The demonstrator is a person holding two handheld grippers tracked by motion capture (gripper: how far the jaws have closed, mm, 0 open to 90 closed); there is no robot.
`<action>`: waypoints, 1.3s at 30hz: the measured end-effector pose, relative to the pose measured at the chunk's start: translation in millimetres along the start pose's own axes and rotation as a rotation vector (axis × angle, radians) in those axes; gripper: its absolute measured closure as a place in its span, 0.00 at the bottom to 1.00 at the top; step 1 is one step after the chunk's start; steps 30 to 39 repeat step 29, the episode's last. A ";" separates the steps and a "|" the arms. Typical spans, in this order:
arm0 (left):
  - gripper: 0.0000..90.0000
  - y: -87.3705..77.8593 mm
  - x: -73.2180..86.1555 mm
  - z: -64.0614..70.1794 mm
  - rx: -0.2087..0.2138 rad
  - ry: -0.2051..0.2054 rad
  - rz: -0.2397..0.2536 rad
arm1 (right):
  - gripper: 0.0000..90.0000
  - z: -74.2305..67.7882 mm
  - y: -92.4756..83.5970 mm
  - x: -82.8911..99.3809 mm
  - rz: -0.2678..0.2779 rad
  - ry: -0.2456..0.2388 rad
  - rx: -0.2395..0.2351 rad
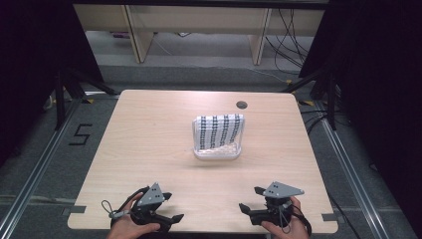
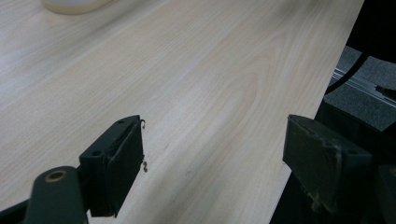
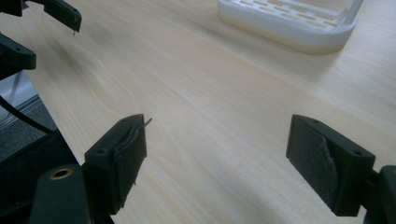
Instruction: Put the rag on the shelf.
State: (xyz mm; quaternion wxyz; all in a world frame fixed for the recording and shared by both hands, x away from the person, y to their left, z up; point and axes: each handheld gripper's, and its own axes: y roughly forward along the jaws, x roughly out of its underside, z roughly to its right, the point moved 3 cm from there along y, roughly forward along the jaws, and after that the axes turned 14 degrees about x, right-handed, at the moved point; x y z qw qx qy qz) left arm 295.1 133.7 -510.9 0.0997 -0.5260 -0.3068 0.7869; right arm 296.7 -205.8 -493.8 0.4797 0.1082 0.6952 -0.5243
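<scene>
A white plastic rack [image 1: 218,135] stands at the table's middle, a little to the right. Its upright panel carries rows of small dark marks. My left gripper [image 1: 173,206] lies near the front edge at the left, open, with its jaws pointing right. My right gripper [image 1: 250,198] lies near the front edge at the right, open, with its jaws pointing left. In the left gripper view the left gripper [image 2: 215,126] holds nothing over bare wood. The right gripper [image 3: 217,123] is likewise empty, and the rack's slotted base [image 3: 289,23] lies ahead of it.
The light wooden table [image 1: 149,139] has a round cable hole [image 1: 242,104] near its back edge. Dark stand legs [image 1: 67,87] rise from the floor at both back corners. The left gripper's jaws [image 3: 60,11] show at the top left of the right gripper view.
</scene>
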 end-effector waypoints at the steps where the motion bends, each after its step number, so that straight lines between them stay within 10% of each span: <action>1: 0.22 2.0 -0.4 1.8 0.011 -0.020 0.034 | 0.24 0.9 0.5 1.1 -0.004 -0.003 -0.004; 39: 0.22 1.8 0.5 -0.5 0.008 -0.021 0.030 | 0.24 4.8 1.5 3.6 -0.012 0.005 -0.003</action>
